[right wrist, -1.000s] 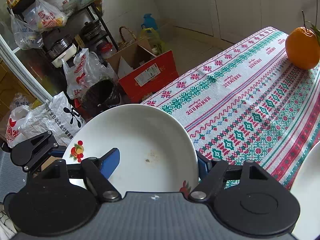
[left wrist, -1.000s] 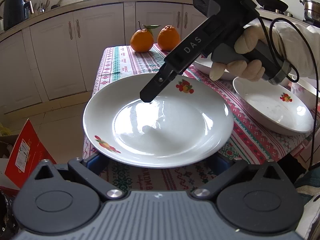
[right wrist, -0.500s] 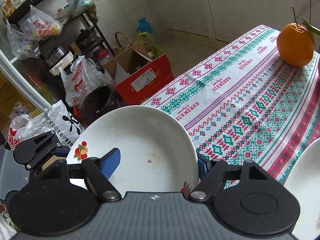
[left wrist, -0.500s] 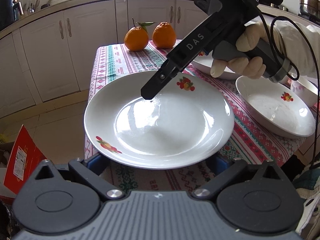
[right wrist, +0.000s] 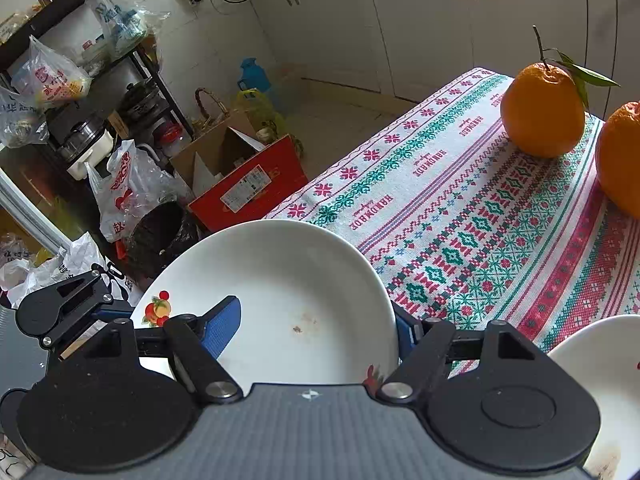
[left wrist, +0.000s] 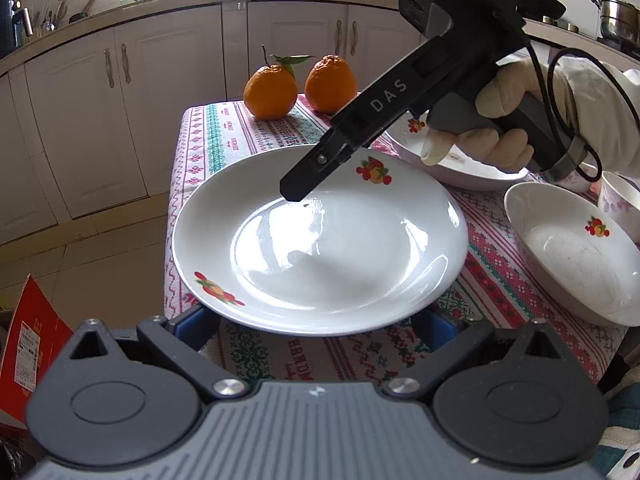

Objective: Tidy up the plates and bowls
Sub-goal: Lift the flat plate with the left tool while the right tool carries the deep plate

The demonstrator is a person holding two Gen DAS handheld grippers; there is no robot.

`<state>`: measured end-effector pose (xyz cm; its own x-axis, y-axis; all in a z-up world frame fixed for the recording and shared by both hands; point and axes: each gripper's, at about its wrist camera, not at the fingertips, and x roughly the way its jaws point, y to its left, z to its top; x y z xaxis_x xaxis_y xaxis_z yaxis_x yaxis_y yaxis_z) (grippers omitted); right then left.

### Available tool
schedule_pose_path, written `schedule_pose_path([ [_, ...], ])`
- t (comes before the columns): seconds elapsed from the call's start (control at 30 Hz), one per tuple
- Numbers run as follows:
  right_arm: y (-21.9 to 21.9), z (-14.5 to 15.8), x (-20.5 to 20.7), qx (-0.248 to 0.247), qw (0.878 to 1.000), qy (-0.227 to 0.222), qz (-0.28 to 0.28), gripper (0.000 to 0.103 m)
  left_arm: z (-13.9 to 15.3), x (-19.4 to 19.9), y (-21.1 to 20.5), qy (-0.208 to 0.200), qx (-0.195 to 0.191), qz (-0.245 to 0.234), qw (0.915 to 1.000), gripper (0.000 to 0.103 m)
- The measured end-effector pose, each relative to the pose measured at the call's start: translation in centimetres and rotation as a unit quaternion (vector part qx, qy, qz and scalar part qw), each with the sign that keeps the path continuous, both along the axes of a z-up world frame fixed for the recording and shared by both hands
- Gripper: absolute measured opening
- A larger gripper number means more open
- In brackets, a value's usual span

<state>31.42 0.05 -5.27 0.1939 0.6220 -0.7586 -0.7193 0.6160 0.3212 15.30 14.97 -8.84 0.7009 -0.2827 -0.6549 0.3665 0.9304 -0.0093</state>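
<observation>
A white plate (left wrist: 320,248) with fruit motifs hangs over the near corner of the table. My right gripper (left wrist: 300,188), held by a gloved hand (left wrist: 496,92), reaches down onto its far rim. In the right wrist view the plate (right wrist: 304,280) sits between the right gripper (right wrist: 316,328) pads: one blue pad lies over the inside, the other outside the rim, shut on it. My left gripper (left wrist: 316,318) has its fingers spread beneath the near rim. The plate hides whether those pads press on it. The left gripper (right wrist: 64,308) also shows under the plate's edge.
A deep bowl (left wrist: 572,256), a wide dish (left wrist: 472,168) behind the hand and a floral cup (left wrist: 620,204) stand to the right on the patterned tablecloth (left wrist: 208,152). Two oranges (left wrist: 270,92) sit at the far end. A red box (right wrist: 248,188) and bags crowd the floor.
Both grippers and the plate have travelled together along the table. A second orange has entered the right wrist view. The deep bowl has slid toward the right edge of the left wrist view.
</observation>
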Motion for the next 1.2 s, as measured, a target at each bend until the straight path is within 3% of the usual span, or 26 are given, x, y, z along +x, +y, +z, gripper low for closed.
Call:
schedule_pose_path([
  [0.67, -0.5, -0.6, 0.9, -0.013, 1.000, -0.017, -0.017, 0.083, 0.0, 0.9, -0.4, 0.002, -0.005, -0.013, 0.9999, 0.101],
  [0.87, -0.2, -0.4, 0.2, -0.016, 1.000, -0.024, -0.011, 0.099, 0.1, 0.5, -0.2, -0.003, -0.005, -0.011, 0.9999, 0.101],
  [1.2, -3.4, 2.4, -3.5, -0.025, 0.997, -0.059, -0.046, 0.103, 1.8, -3.0, -0.6, -0.011, -0.005, -0.001, 0.9999, 0.102],
])
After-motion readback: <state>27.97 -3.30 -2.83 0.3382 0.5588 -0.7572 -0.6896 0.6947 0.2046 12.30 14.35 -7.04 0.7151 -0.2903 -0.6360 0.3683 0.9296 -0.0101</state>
